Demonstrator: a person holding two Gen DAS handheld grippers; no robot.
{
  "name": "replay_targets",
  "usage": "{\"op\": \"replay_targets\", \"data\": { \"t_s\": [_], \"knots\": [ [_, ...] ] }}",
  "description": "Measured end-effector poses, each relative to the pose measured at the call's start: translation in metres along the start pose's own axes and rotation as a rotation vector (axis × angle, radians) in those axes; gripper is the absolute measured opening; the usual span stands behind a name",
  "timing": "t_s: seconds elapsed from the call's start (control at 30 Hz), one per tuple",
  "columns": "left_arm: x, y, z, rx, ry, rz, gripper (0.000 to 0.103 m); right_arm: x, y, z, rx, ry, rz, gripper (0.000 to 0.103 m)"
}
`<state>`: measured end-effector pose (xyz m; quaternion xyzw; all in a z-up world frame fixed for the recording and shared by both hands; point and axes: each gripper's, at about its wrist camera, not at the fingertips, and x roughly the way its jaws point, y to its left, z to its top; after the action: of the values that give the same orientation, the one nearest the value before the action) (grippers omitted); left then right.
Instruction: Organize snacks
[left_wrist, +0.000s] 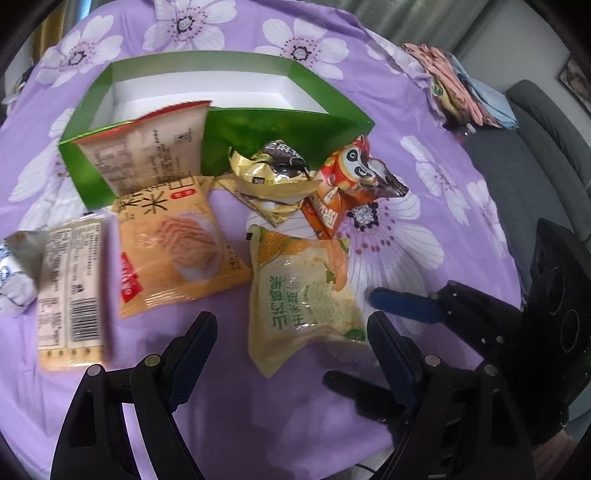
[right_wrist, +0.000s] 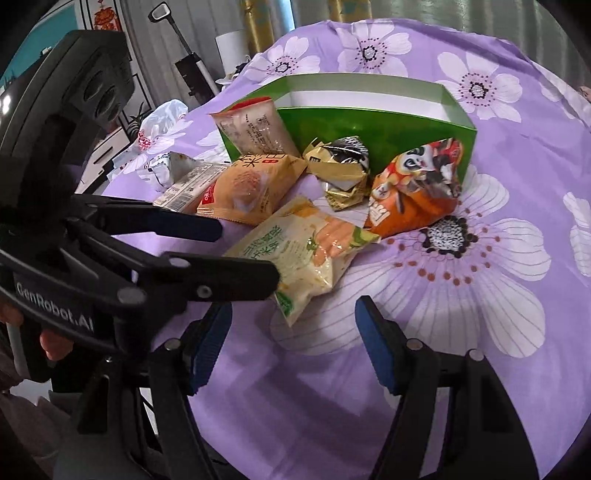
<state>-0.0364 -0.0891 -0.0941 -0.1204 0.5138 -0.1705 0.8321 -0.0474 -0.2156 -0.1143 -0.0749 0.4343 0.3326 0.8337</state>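
Note:
A green box (left_wrist: 280, 140) (right_wrist: 369, 129) with a white inside stands open at the back. In front of it lie an orange rice-cake pack (left_wrist: 177, 243) (right_wrist: 247, 188), a gold and black wrapper (left_wrist: 269, 173) (right_wrist: 343, 170), an orange panda pack (left_wrist: 351, 177) (right_wrist: 413, 188) and a barcoded cracker pack (left_wrist: 70, 295) (right_wrist: 188, 188). A pale pack (left_wrist: 147, 147) (right_wrist: 255, 129) leans on the box. Nearest lies a yellow-green corn snack pack (left_wrist: 303, 295) (right_wrist: 306, 251). My left gripper (left_wrist: 291, 332) (right_wrist: 247, 254) is open, straddling its near end without pressing. My right gripper (right_wrist: 291, 314) (left_wrist: 369, 343) is open beside the pack's corner.
A purple floral cloth (right_wrist: 443, 332) covers the surface. A white and blue wrapper (left_wrist: 14, 273) lies at the far left. Folded fabric (left_wrist: 454, 85) and a grey sofa (left_wrist: 517, 177) are beyond the right edge. A white plastic bag (right_wrist: 159, 125) sits at the back left.

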Motion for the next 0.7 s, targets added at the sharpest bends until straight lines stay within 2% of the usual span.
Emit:
{"op": "replay_targets", "data": {
  "t_s": [0.1,0.23,0.27,0.3,0.33,0.4,0.47,0.5,0.7],
  "knots": [
    [0.005,0.002,0.002,-0.016,0.009,-0.021,0.083,0.005,-0.002,0.001,0.009,-0.005,0.018,0.067],
    [0.010,0.003,0.006,-0.035,0.013,-0.036,0.083,0.013,-0.004,0.002,0.012,-0.005,0.036,0.055],
    [0.011,0.004,0.007,-0.037,0.013,-0.039,0.080,0.013,-0.005,0.002,0.019,-0.010,0.040,0.053],
    [0.010,0.005,0.008,-0.040,0.012,-0.039,0.073,0.013,-0.008,0.002,0.031,-0.015,0.045,0.051],
    [0.011,0.005,0.009,-0.043,0.012,-0.035,0.070,0.013,-0.009,0.003,0.038,-0.019,0.046,0.044],
    [0.013,0.005,0.010,-0.042,0.019,-0.032,0.056,0.014,-0.013,0.003,0.056,-0.022,0.062,0.037],
    [0.014,0.005,0.012,-0.043,0.019,-0.033,0.052,0.014,-0.015,0.003,0.058,-0.022,0.068,0.035],
    [0.015,0.005,0.012,-0.043,0.023,-0.036,0.047,0.014,-0.015,0.002,0.060,-0.025,0.071,0.034],
    [0.015,0.005,0.014,-0.046,0.015,-0.047,0.039,0.015,-0.013,0.004,0.058,-0.036,0.076,0.022]
  ]
}}
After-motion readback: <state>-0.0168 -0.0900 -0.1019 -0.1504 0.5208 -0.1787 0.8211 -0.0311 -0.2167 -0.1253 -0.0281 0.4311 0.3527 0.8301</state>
